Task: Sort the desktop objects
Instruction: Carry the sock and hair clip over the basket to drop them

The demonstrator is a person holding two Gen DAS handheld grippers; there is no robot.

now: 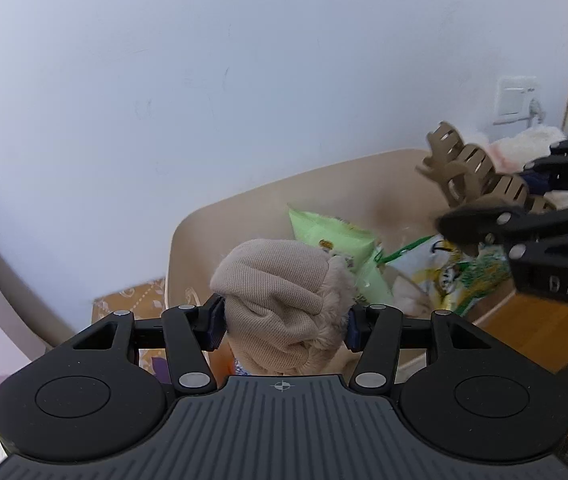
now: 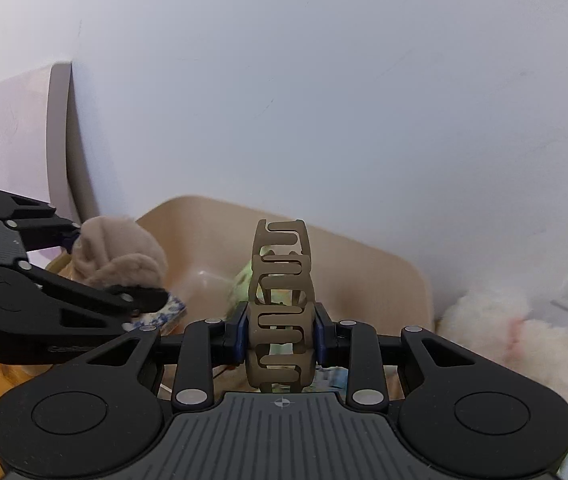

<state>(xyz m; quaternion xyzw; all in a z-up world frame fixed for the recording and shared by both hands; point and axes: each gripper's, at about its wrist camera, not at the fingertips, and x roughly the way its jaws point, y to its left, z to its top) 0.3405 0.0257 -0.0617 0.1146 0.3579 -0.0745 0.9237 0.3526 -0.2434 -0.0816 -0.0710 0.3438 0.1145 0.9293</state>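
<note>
My left gripper [image 1: 282, 326] is shut on a rolled beige fuzzy sock [image 1: 279, 300] and holds it over the near edge of a beige bin [image 1: 243, 208]. My right gripper [image 2: 281, 336] is shut on a brown hair claw clip [image 2: 281, 300], held upright above the same bin [image 2: 364, 264]. In the left wrist view the clip [image 1: 476, 172] and right gripper [image 1: 524, 204] are at the right. In the right wrist view the sock [image 2: 119, 256] and left gripper [image 2: 119, 268] are at the left.
Inside the bin lie a green snack packet [image 1: 336, 240] and a yellow-green packet [image 1: 456, 276]. A white plush toy [image 2: 524, 344] lies right of the bin. A wall socket [image 1: 516, 100] is on the white wall. The wooden desk [image 1: 532, 336] shows at the right.
</note>
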